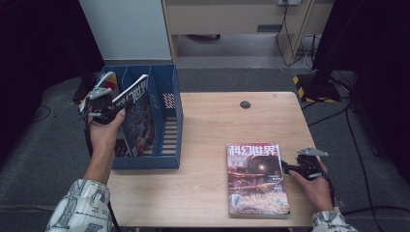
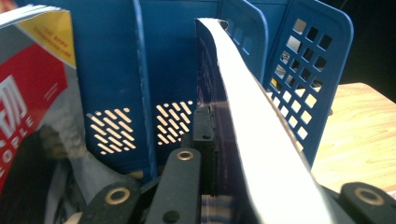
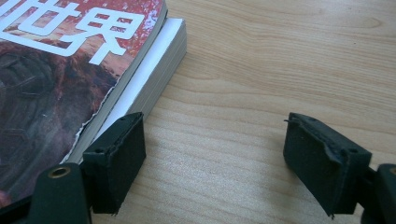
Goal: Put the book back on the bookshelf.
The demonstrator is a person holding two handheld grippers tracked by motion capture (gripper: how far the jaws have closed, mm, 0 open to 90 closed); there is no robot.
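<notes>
A blue file rack (image 1: 170, 99) stands at the table's left edge. My left gripper (image 1: 105, 107) is shut on a dark-covered magazine (image 1: 139, 113) that leans upright inside the rack's middle compartment. In the left gripper view one black finger (image 2: 204, 127) presses the magazine's dark cover (image 2: 210, 88), and its white page edge runs up between the rack's dividers (image 2: 308, 70). A stack of magazines (image 1: 256, 179) with a red-brown cover lies flat at the table's front right. My right gripper (image 1: 289, 168) rests open at the stack's right edge (image 3: 140, 88), its pads (image 3: 116, 158) on bare wood with nothing between them.
A red and grey magazine (image 2: 32, 88) stands in the rack's left compartment. The wooden table (image 1: 212, 125) has a round cable hole (image 1: 245, 104) near its far edge. A white panel (image 1: 125, 29) and cables (image 1: 309, 48) lie beyond the table.
</notes>
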